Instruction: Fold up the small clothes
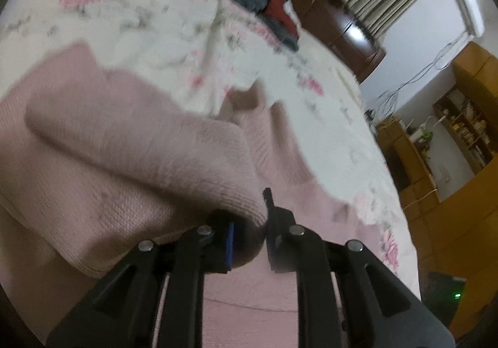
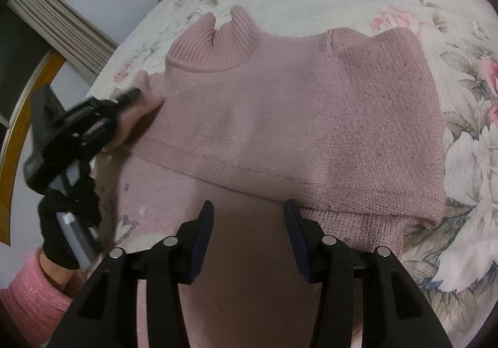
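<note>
Left gripper (image 1: 249, 236): jaws closed on the cuff end of a pink sleeve (image 1: 162, 161), ribbed edge bunched between the pads. The sleeve runs up and to the left of the jaws, lifted clear of the rest of the knit, so it looks like it is being carried across the body of the sweater to lay it in for a fold. The picture is motion-blurred, so the exact bite is hard to read.

Right gripper (image 2: 249, 229): jaws open, nothing between them, hovering just above the pink sweater (image 2: 311, 117). The near folded edge lies straight ahead of the tips, not touching them as far as I can tell. Probably parked there to pin or take the hem once the sleeve lands.

Ahead of the right jaws the sweater lies flat, collar (image 2: 214, 46) at the far side, one half already doubled over with a straight edge running across. To the left of the right jaws the other gripper shows at the sweater's side, held by a gloved hand (image 2: 62, 223) with a pink cuff.

Everything sits on a bed (image 2: 451, 21) with a floral cover. Far beyond both jaws, a grey and red pile of clothes (image 1: 258, 2), well apart from the sweater, likely waiting its turn.
</note>
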The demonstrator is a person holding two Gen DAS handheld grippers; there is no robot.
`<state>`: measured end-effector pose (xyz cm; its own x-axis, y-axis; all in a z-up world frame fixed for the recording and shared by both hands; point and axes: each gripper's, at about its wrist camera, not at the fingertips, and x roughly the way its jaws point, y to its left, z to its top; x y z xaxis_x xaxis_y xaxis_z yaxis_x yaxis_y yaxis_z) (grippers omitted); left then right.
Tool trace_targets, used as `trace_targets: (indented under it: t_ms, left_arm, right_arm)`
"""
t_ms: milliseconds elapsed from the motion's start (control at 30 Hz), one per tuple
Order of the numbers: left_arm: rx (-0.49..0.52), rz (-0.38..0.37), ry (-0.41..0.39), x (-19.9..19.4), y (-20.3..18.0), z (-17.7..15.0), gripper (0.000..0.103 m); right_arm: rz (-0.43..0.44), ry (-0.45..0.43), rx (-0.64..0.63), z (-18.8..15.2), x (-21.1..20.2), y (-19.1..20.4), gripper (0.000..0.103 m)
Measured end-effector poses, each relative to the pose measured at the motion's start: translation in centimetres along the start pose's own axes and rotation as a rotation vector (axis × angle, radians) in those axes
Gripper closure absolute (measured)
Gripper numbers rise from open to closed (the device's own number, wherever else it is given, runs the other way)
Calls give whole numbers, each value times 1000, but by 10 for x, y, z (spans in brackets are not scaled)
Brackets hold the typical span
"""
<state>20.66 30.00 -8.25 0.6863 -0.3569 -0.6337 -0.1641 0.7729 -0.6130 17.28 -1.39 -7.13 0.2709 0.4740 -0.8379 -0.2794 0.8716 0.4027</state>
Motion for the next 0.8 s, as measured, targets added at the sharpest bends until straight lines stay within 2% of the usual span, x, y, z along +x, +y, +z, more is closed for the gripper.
trace_targets:
  t_ms: [67, 167, 233, 300, 367, 433, 533, 567, 667, 733, 767, 800]
  left_arm:
    - [-51, -5, 50, 11, 14, -2, 87]
    - [-78, -53, 82, 8, 25, -1, 85]
    - [-76, -107, 118, -4, 27, -5, 75]
    - [-77, -164, 162, -19, 32, -12, 59]
    - [-72, -201, 209, -41, 40, -23, 59]
    - [-58, -197, 194, -64, 49, -26, 59]
    - [-29, -116, 87, -103, 69, -12, 59]
    - [-14, -53, 39, -113, 76, -1, 59]
    - [4, 85, -19, -117, 88, 29, 58]
    - [32, 151, -13, -107, 89, 40, 58]
    - [61, 211, 9, -97, 89, 44, 58]
    - [68, 231, 23, -91, 90, 44, 59]
  right_arm:
    - [1, 2, 2, 0, 0, -1, 55]
    - [-4, 9, 5, 0, 0, 0, 55]
    - [-9, 14, 7, 2, 2, 1, 55]
    - [-12, 18, 8, 7, 5, 4, 54]
    - [-2, 22, 13, 11, 6, 7, 54]
    - [16, 29, 18, 17, 8, 12, 54]
    - [39, 40, 7, 28, 15, 28, 54]
    - [55, 47, -1, 34, 21, 39, 54]
    - [99, 66, -11, 49, 34, 65, 54]
    - [126, 82, -11, 58, 44, 81, 54]
    - [144, 91, -5, 63, 50, 88, 54]
    - [174, 104, 8, 70, 58, 96, 54]
